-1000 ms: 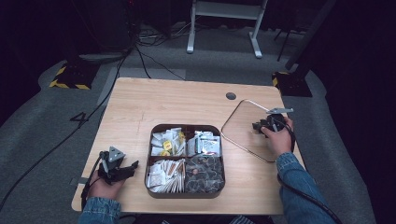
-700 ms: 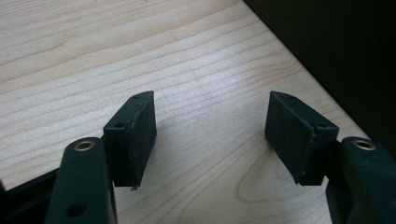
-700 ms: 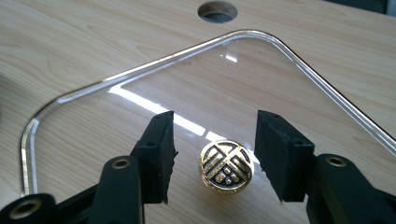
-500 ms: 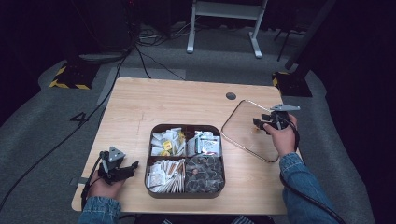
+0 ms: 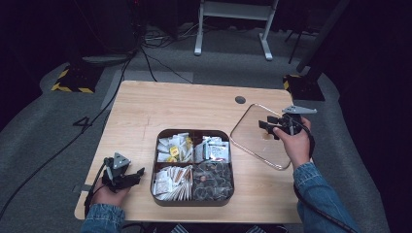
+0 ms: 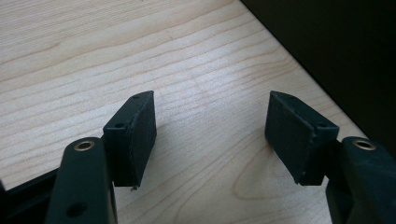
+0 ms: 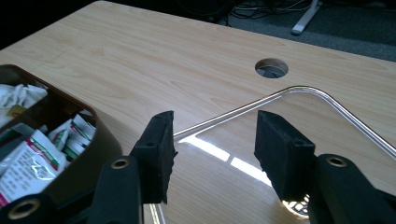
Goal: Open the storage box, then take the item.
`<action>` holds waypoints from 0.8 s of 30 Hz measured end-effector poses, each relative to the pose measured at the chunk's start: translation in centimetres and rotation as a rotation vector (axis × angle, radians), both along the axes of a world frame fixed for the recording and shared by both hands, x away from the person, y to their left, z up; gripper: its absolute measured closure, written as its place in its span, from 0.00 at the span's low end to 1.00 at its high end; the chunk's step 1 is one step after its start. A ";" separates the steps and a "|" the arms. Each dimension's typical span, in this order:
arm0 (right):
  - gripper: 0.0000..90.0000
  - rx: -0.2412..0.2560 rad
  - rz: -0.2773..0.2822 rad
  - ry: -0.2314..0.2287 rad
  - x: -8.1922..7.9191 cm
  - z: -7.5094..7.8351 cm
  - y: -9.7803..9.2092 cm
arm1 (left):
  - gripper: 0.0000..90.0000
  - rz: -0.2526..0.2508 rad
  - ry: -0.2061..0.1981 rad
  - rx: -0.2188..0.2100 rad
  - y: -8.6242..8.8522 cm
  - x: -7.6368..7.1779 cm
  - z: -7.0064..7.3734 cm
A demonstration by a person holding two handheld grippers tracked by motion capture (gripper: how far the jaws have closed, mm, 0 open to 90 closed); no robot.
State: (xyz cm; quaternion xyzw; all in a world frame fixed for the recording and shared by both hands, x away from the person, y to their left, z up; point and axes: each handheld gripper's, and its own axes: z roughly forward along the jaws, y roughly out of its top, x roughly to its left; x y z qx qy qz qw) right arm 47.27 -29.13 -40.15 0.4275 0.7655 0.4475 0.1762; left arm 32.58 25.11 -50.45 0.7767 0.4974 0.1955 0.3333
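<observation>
Right gripper [image 5: 270, 127]: we hold it over the clear lid [image 5: 262, 138], jaws spread, nothing between them. In the right gripper view the gripper [image 7: 214, 149] hangs just above the lid [image 7: 299, 135], near its edge closest to the box [image 7: 100, 135].
Change: since half a second ago our right hand has shifted only slightly over the lid; the jaws were apart then too.
Lid: flat on the table [image 5: 184, 107], right of the box [image 5: 193, 167], off it, just beside it.
Left gripper [image 5: 137, 174]: released, at the table's near left, unmoved; its own view shows the gripper [image 6: 211, 128] over bare wood.
Box: four compartments of packets, uncovered, unchanged.
</observation>
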 end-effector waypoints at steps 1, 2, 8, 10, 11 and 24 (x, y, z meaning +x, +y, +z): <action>0.53 -0.002 0.000 -0.003 -0.1 0.2 0.2 | 0.38 0.000 0.000 0.000 0.0 0.0 0.0; 0.53 -0.007 0.000 -0.007 -0.3 0.4 0.4 | 0.38 0.000 0.000 0.000 0.0 0.0 0.0; 0.51 -0.015 0.032 -0.062 -1.4 1.6 1.9 | 0.38 -0.001 0.001 0.000 0.0 0.0 0.0; 0.52 -0.005 0.046 -0.063 -1.7 1.8 2.4 | 0.38 -0.002 0.001 0.000 0.0 0.0 0.0; 0.52 0.002 0.050 -0.053 -1.9 1.9 2.6 | 0.38 -0.003 0.002 0.002 0.0 -0.1 0.0; 0.52 0.045 0.196 -0.014 -4.2 2.8 7.9 | 0.38 -0.005 0.003 0.001 0.0 -0.1 0.0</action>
